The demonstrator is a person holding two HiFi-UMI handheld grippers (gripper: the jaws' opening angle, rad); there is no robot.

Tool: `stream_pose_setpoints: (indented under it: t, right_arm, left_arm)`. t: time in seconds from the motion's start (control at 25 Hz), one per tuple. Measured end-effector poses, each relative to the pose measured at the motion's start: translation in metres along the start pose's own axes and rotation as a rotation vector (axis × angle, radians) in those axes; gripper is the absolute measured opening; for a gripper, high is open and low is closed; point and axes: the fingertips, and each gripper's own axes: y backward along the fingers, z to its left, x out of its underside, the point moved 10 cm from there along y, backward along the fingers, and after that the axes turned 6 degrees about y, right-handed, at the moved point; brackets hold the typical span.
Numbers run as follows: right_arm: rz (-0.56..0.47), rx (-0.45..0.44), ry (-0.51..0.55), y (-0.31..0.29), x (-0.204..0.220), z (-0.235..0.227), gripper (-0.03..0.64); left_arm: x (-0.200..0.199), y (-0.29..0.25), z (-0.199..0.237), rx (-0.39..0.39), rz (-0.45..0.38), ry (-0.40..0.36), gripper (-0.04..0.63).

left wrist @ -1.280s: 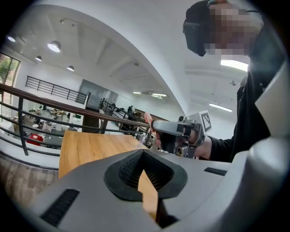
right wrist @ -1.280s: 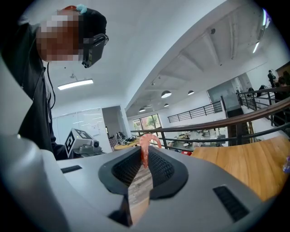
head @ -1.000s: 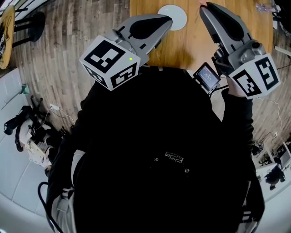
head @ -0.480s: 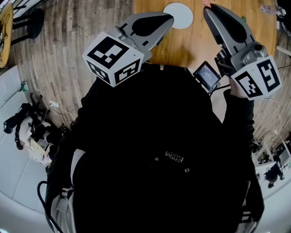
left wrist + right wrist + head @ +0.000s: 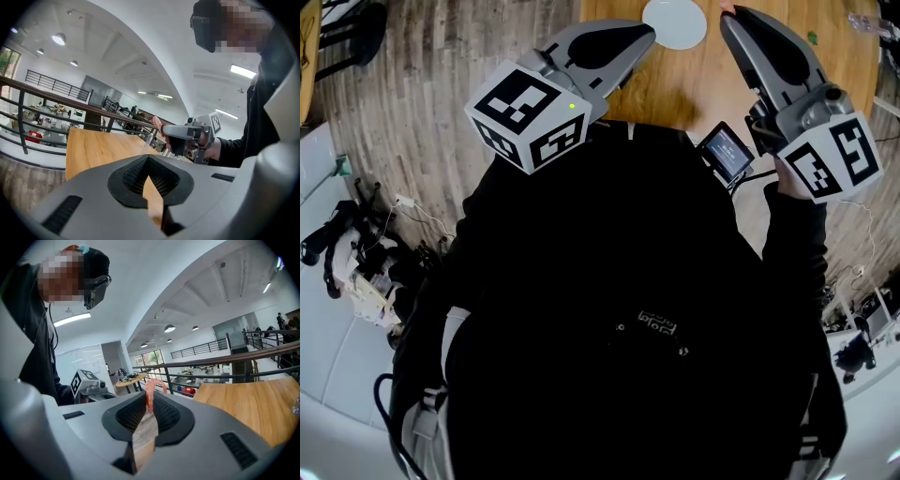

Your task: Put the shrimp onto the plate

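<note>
Shrimp (image 5: 151, 391): pink, pinched at the tips of my right gripper (image 5: 148, 403). Left gripper (image 5: 148, 161): tips together, empty. White plate (image 5: 674, 22): bare.

Head view downward; others level, table (image 5: 675, 84) shared.

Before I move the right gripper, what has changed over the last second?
Little. In the head view the plate and table have slid slightly toward the upper right relative to the left gripper, likely the view shifting. Unchanged: the right gripper stays shut on the shrimp, beside the plate, not over it; the left gripper stays shut, empty.
</note>
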Motion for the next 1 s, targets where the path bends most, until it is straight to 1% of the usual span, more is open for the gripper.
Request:
stream_pose_setpoints:
  t: [0.28,0.56,0.72,1.0]
  right_arm:
    - [0.022,-0.022,-0.013,-0.004,0.017,-0.010,0.058]
    - [0.041,-0.028,-0.022,-0.003,0.018,-0.004,0.058]
    - [0.051,-0.027,-0.026,0.001,0.028,-0.007,0.058]
    - [0.070,-0.039,-0.027,-0.010,0.037,-0.016,0.058]
  left_arm:
    - [0.012,-0.009,0.005,-0.015,0.015,0.014,-0.002]
    - [0.021,-0.002,0.001,-0.027,0.018,0.047,-0.002]
    - [0.027,-0.004,-0.001,-0.032,0.025,0.046,-0.002]
    - [0.032,-0.001,0.003,-0.056,0.026,0.050,-0.002]
